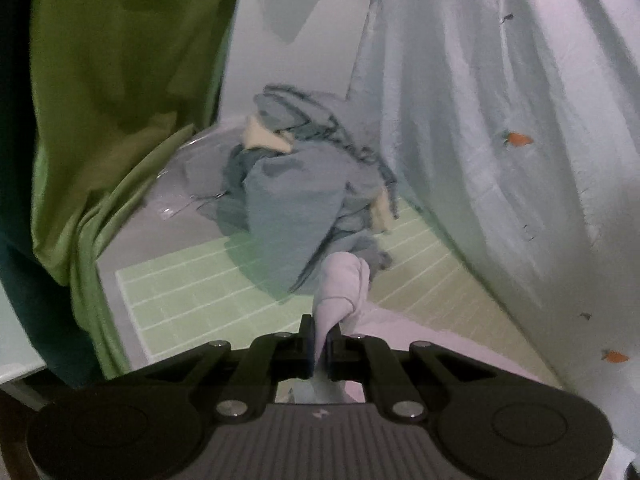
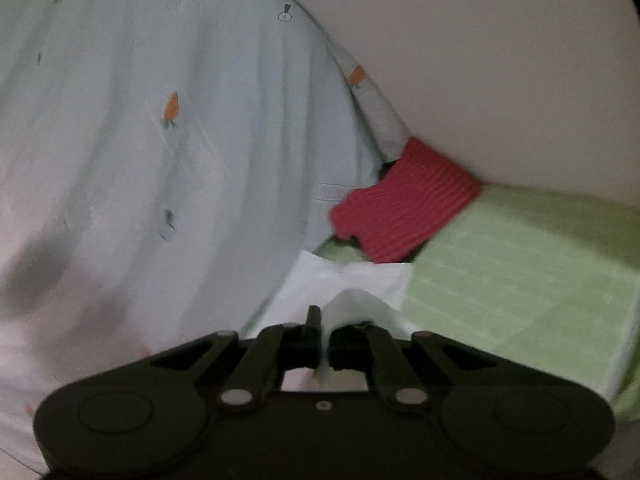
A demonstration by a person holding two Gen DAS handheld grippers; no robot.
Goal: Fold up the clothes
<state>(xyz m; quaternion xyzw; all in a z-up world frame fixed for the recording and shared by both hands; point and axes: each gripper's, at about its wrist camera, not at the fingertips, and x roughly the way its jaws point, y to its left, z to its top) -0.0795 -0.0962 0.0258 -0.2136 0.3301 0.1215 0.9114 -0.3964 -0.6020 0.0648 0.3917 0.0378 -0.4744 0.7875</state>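
Our left gripper (image 1: 320,336) clenched on a bunched corner of the carrot-print garment (image 1: 480,120), our right gripper (image 2: 324,332) clenched on another pale fold, garment hanging between, blue clothes pile (image 1: 296,184) on the green mat (image 1: 192,296)

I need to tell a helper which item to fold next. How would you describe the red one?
On the green bed cover, look toward the wall. The red ribbed knit lies beside the pale carrot-print sheet, the only red piece.
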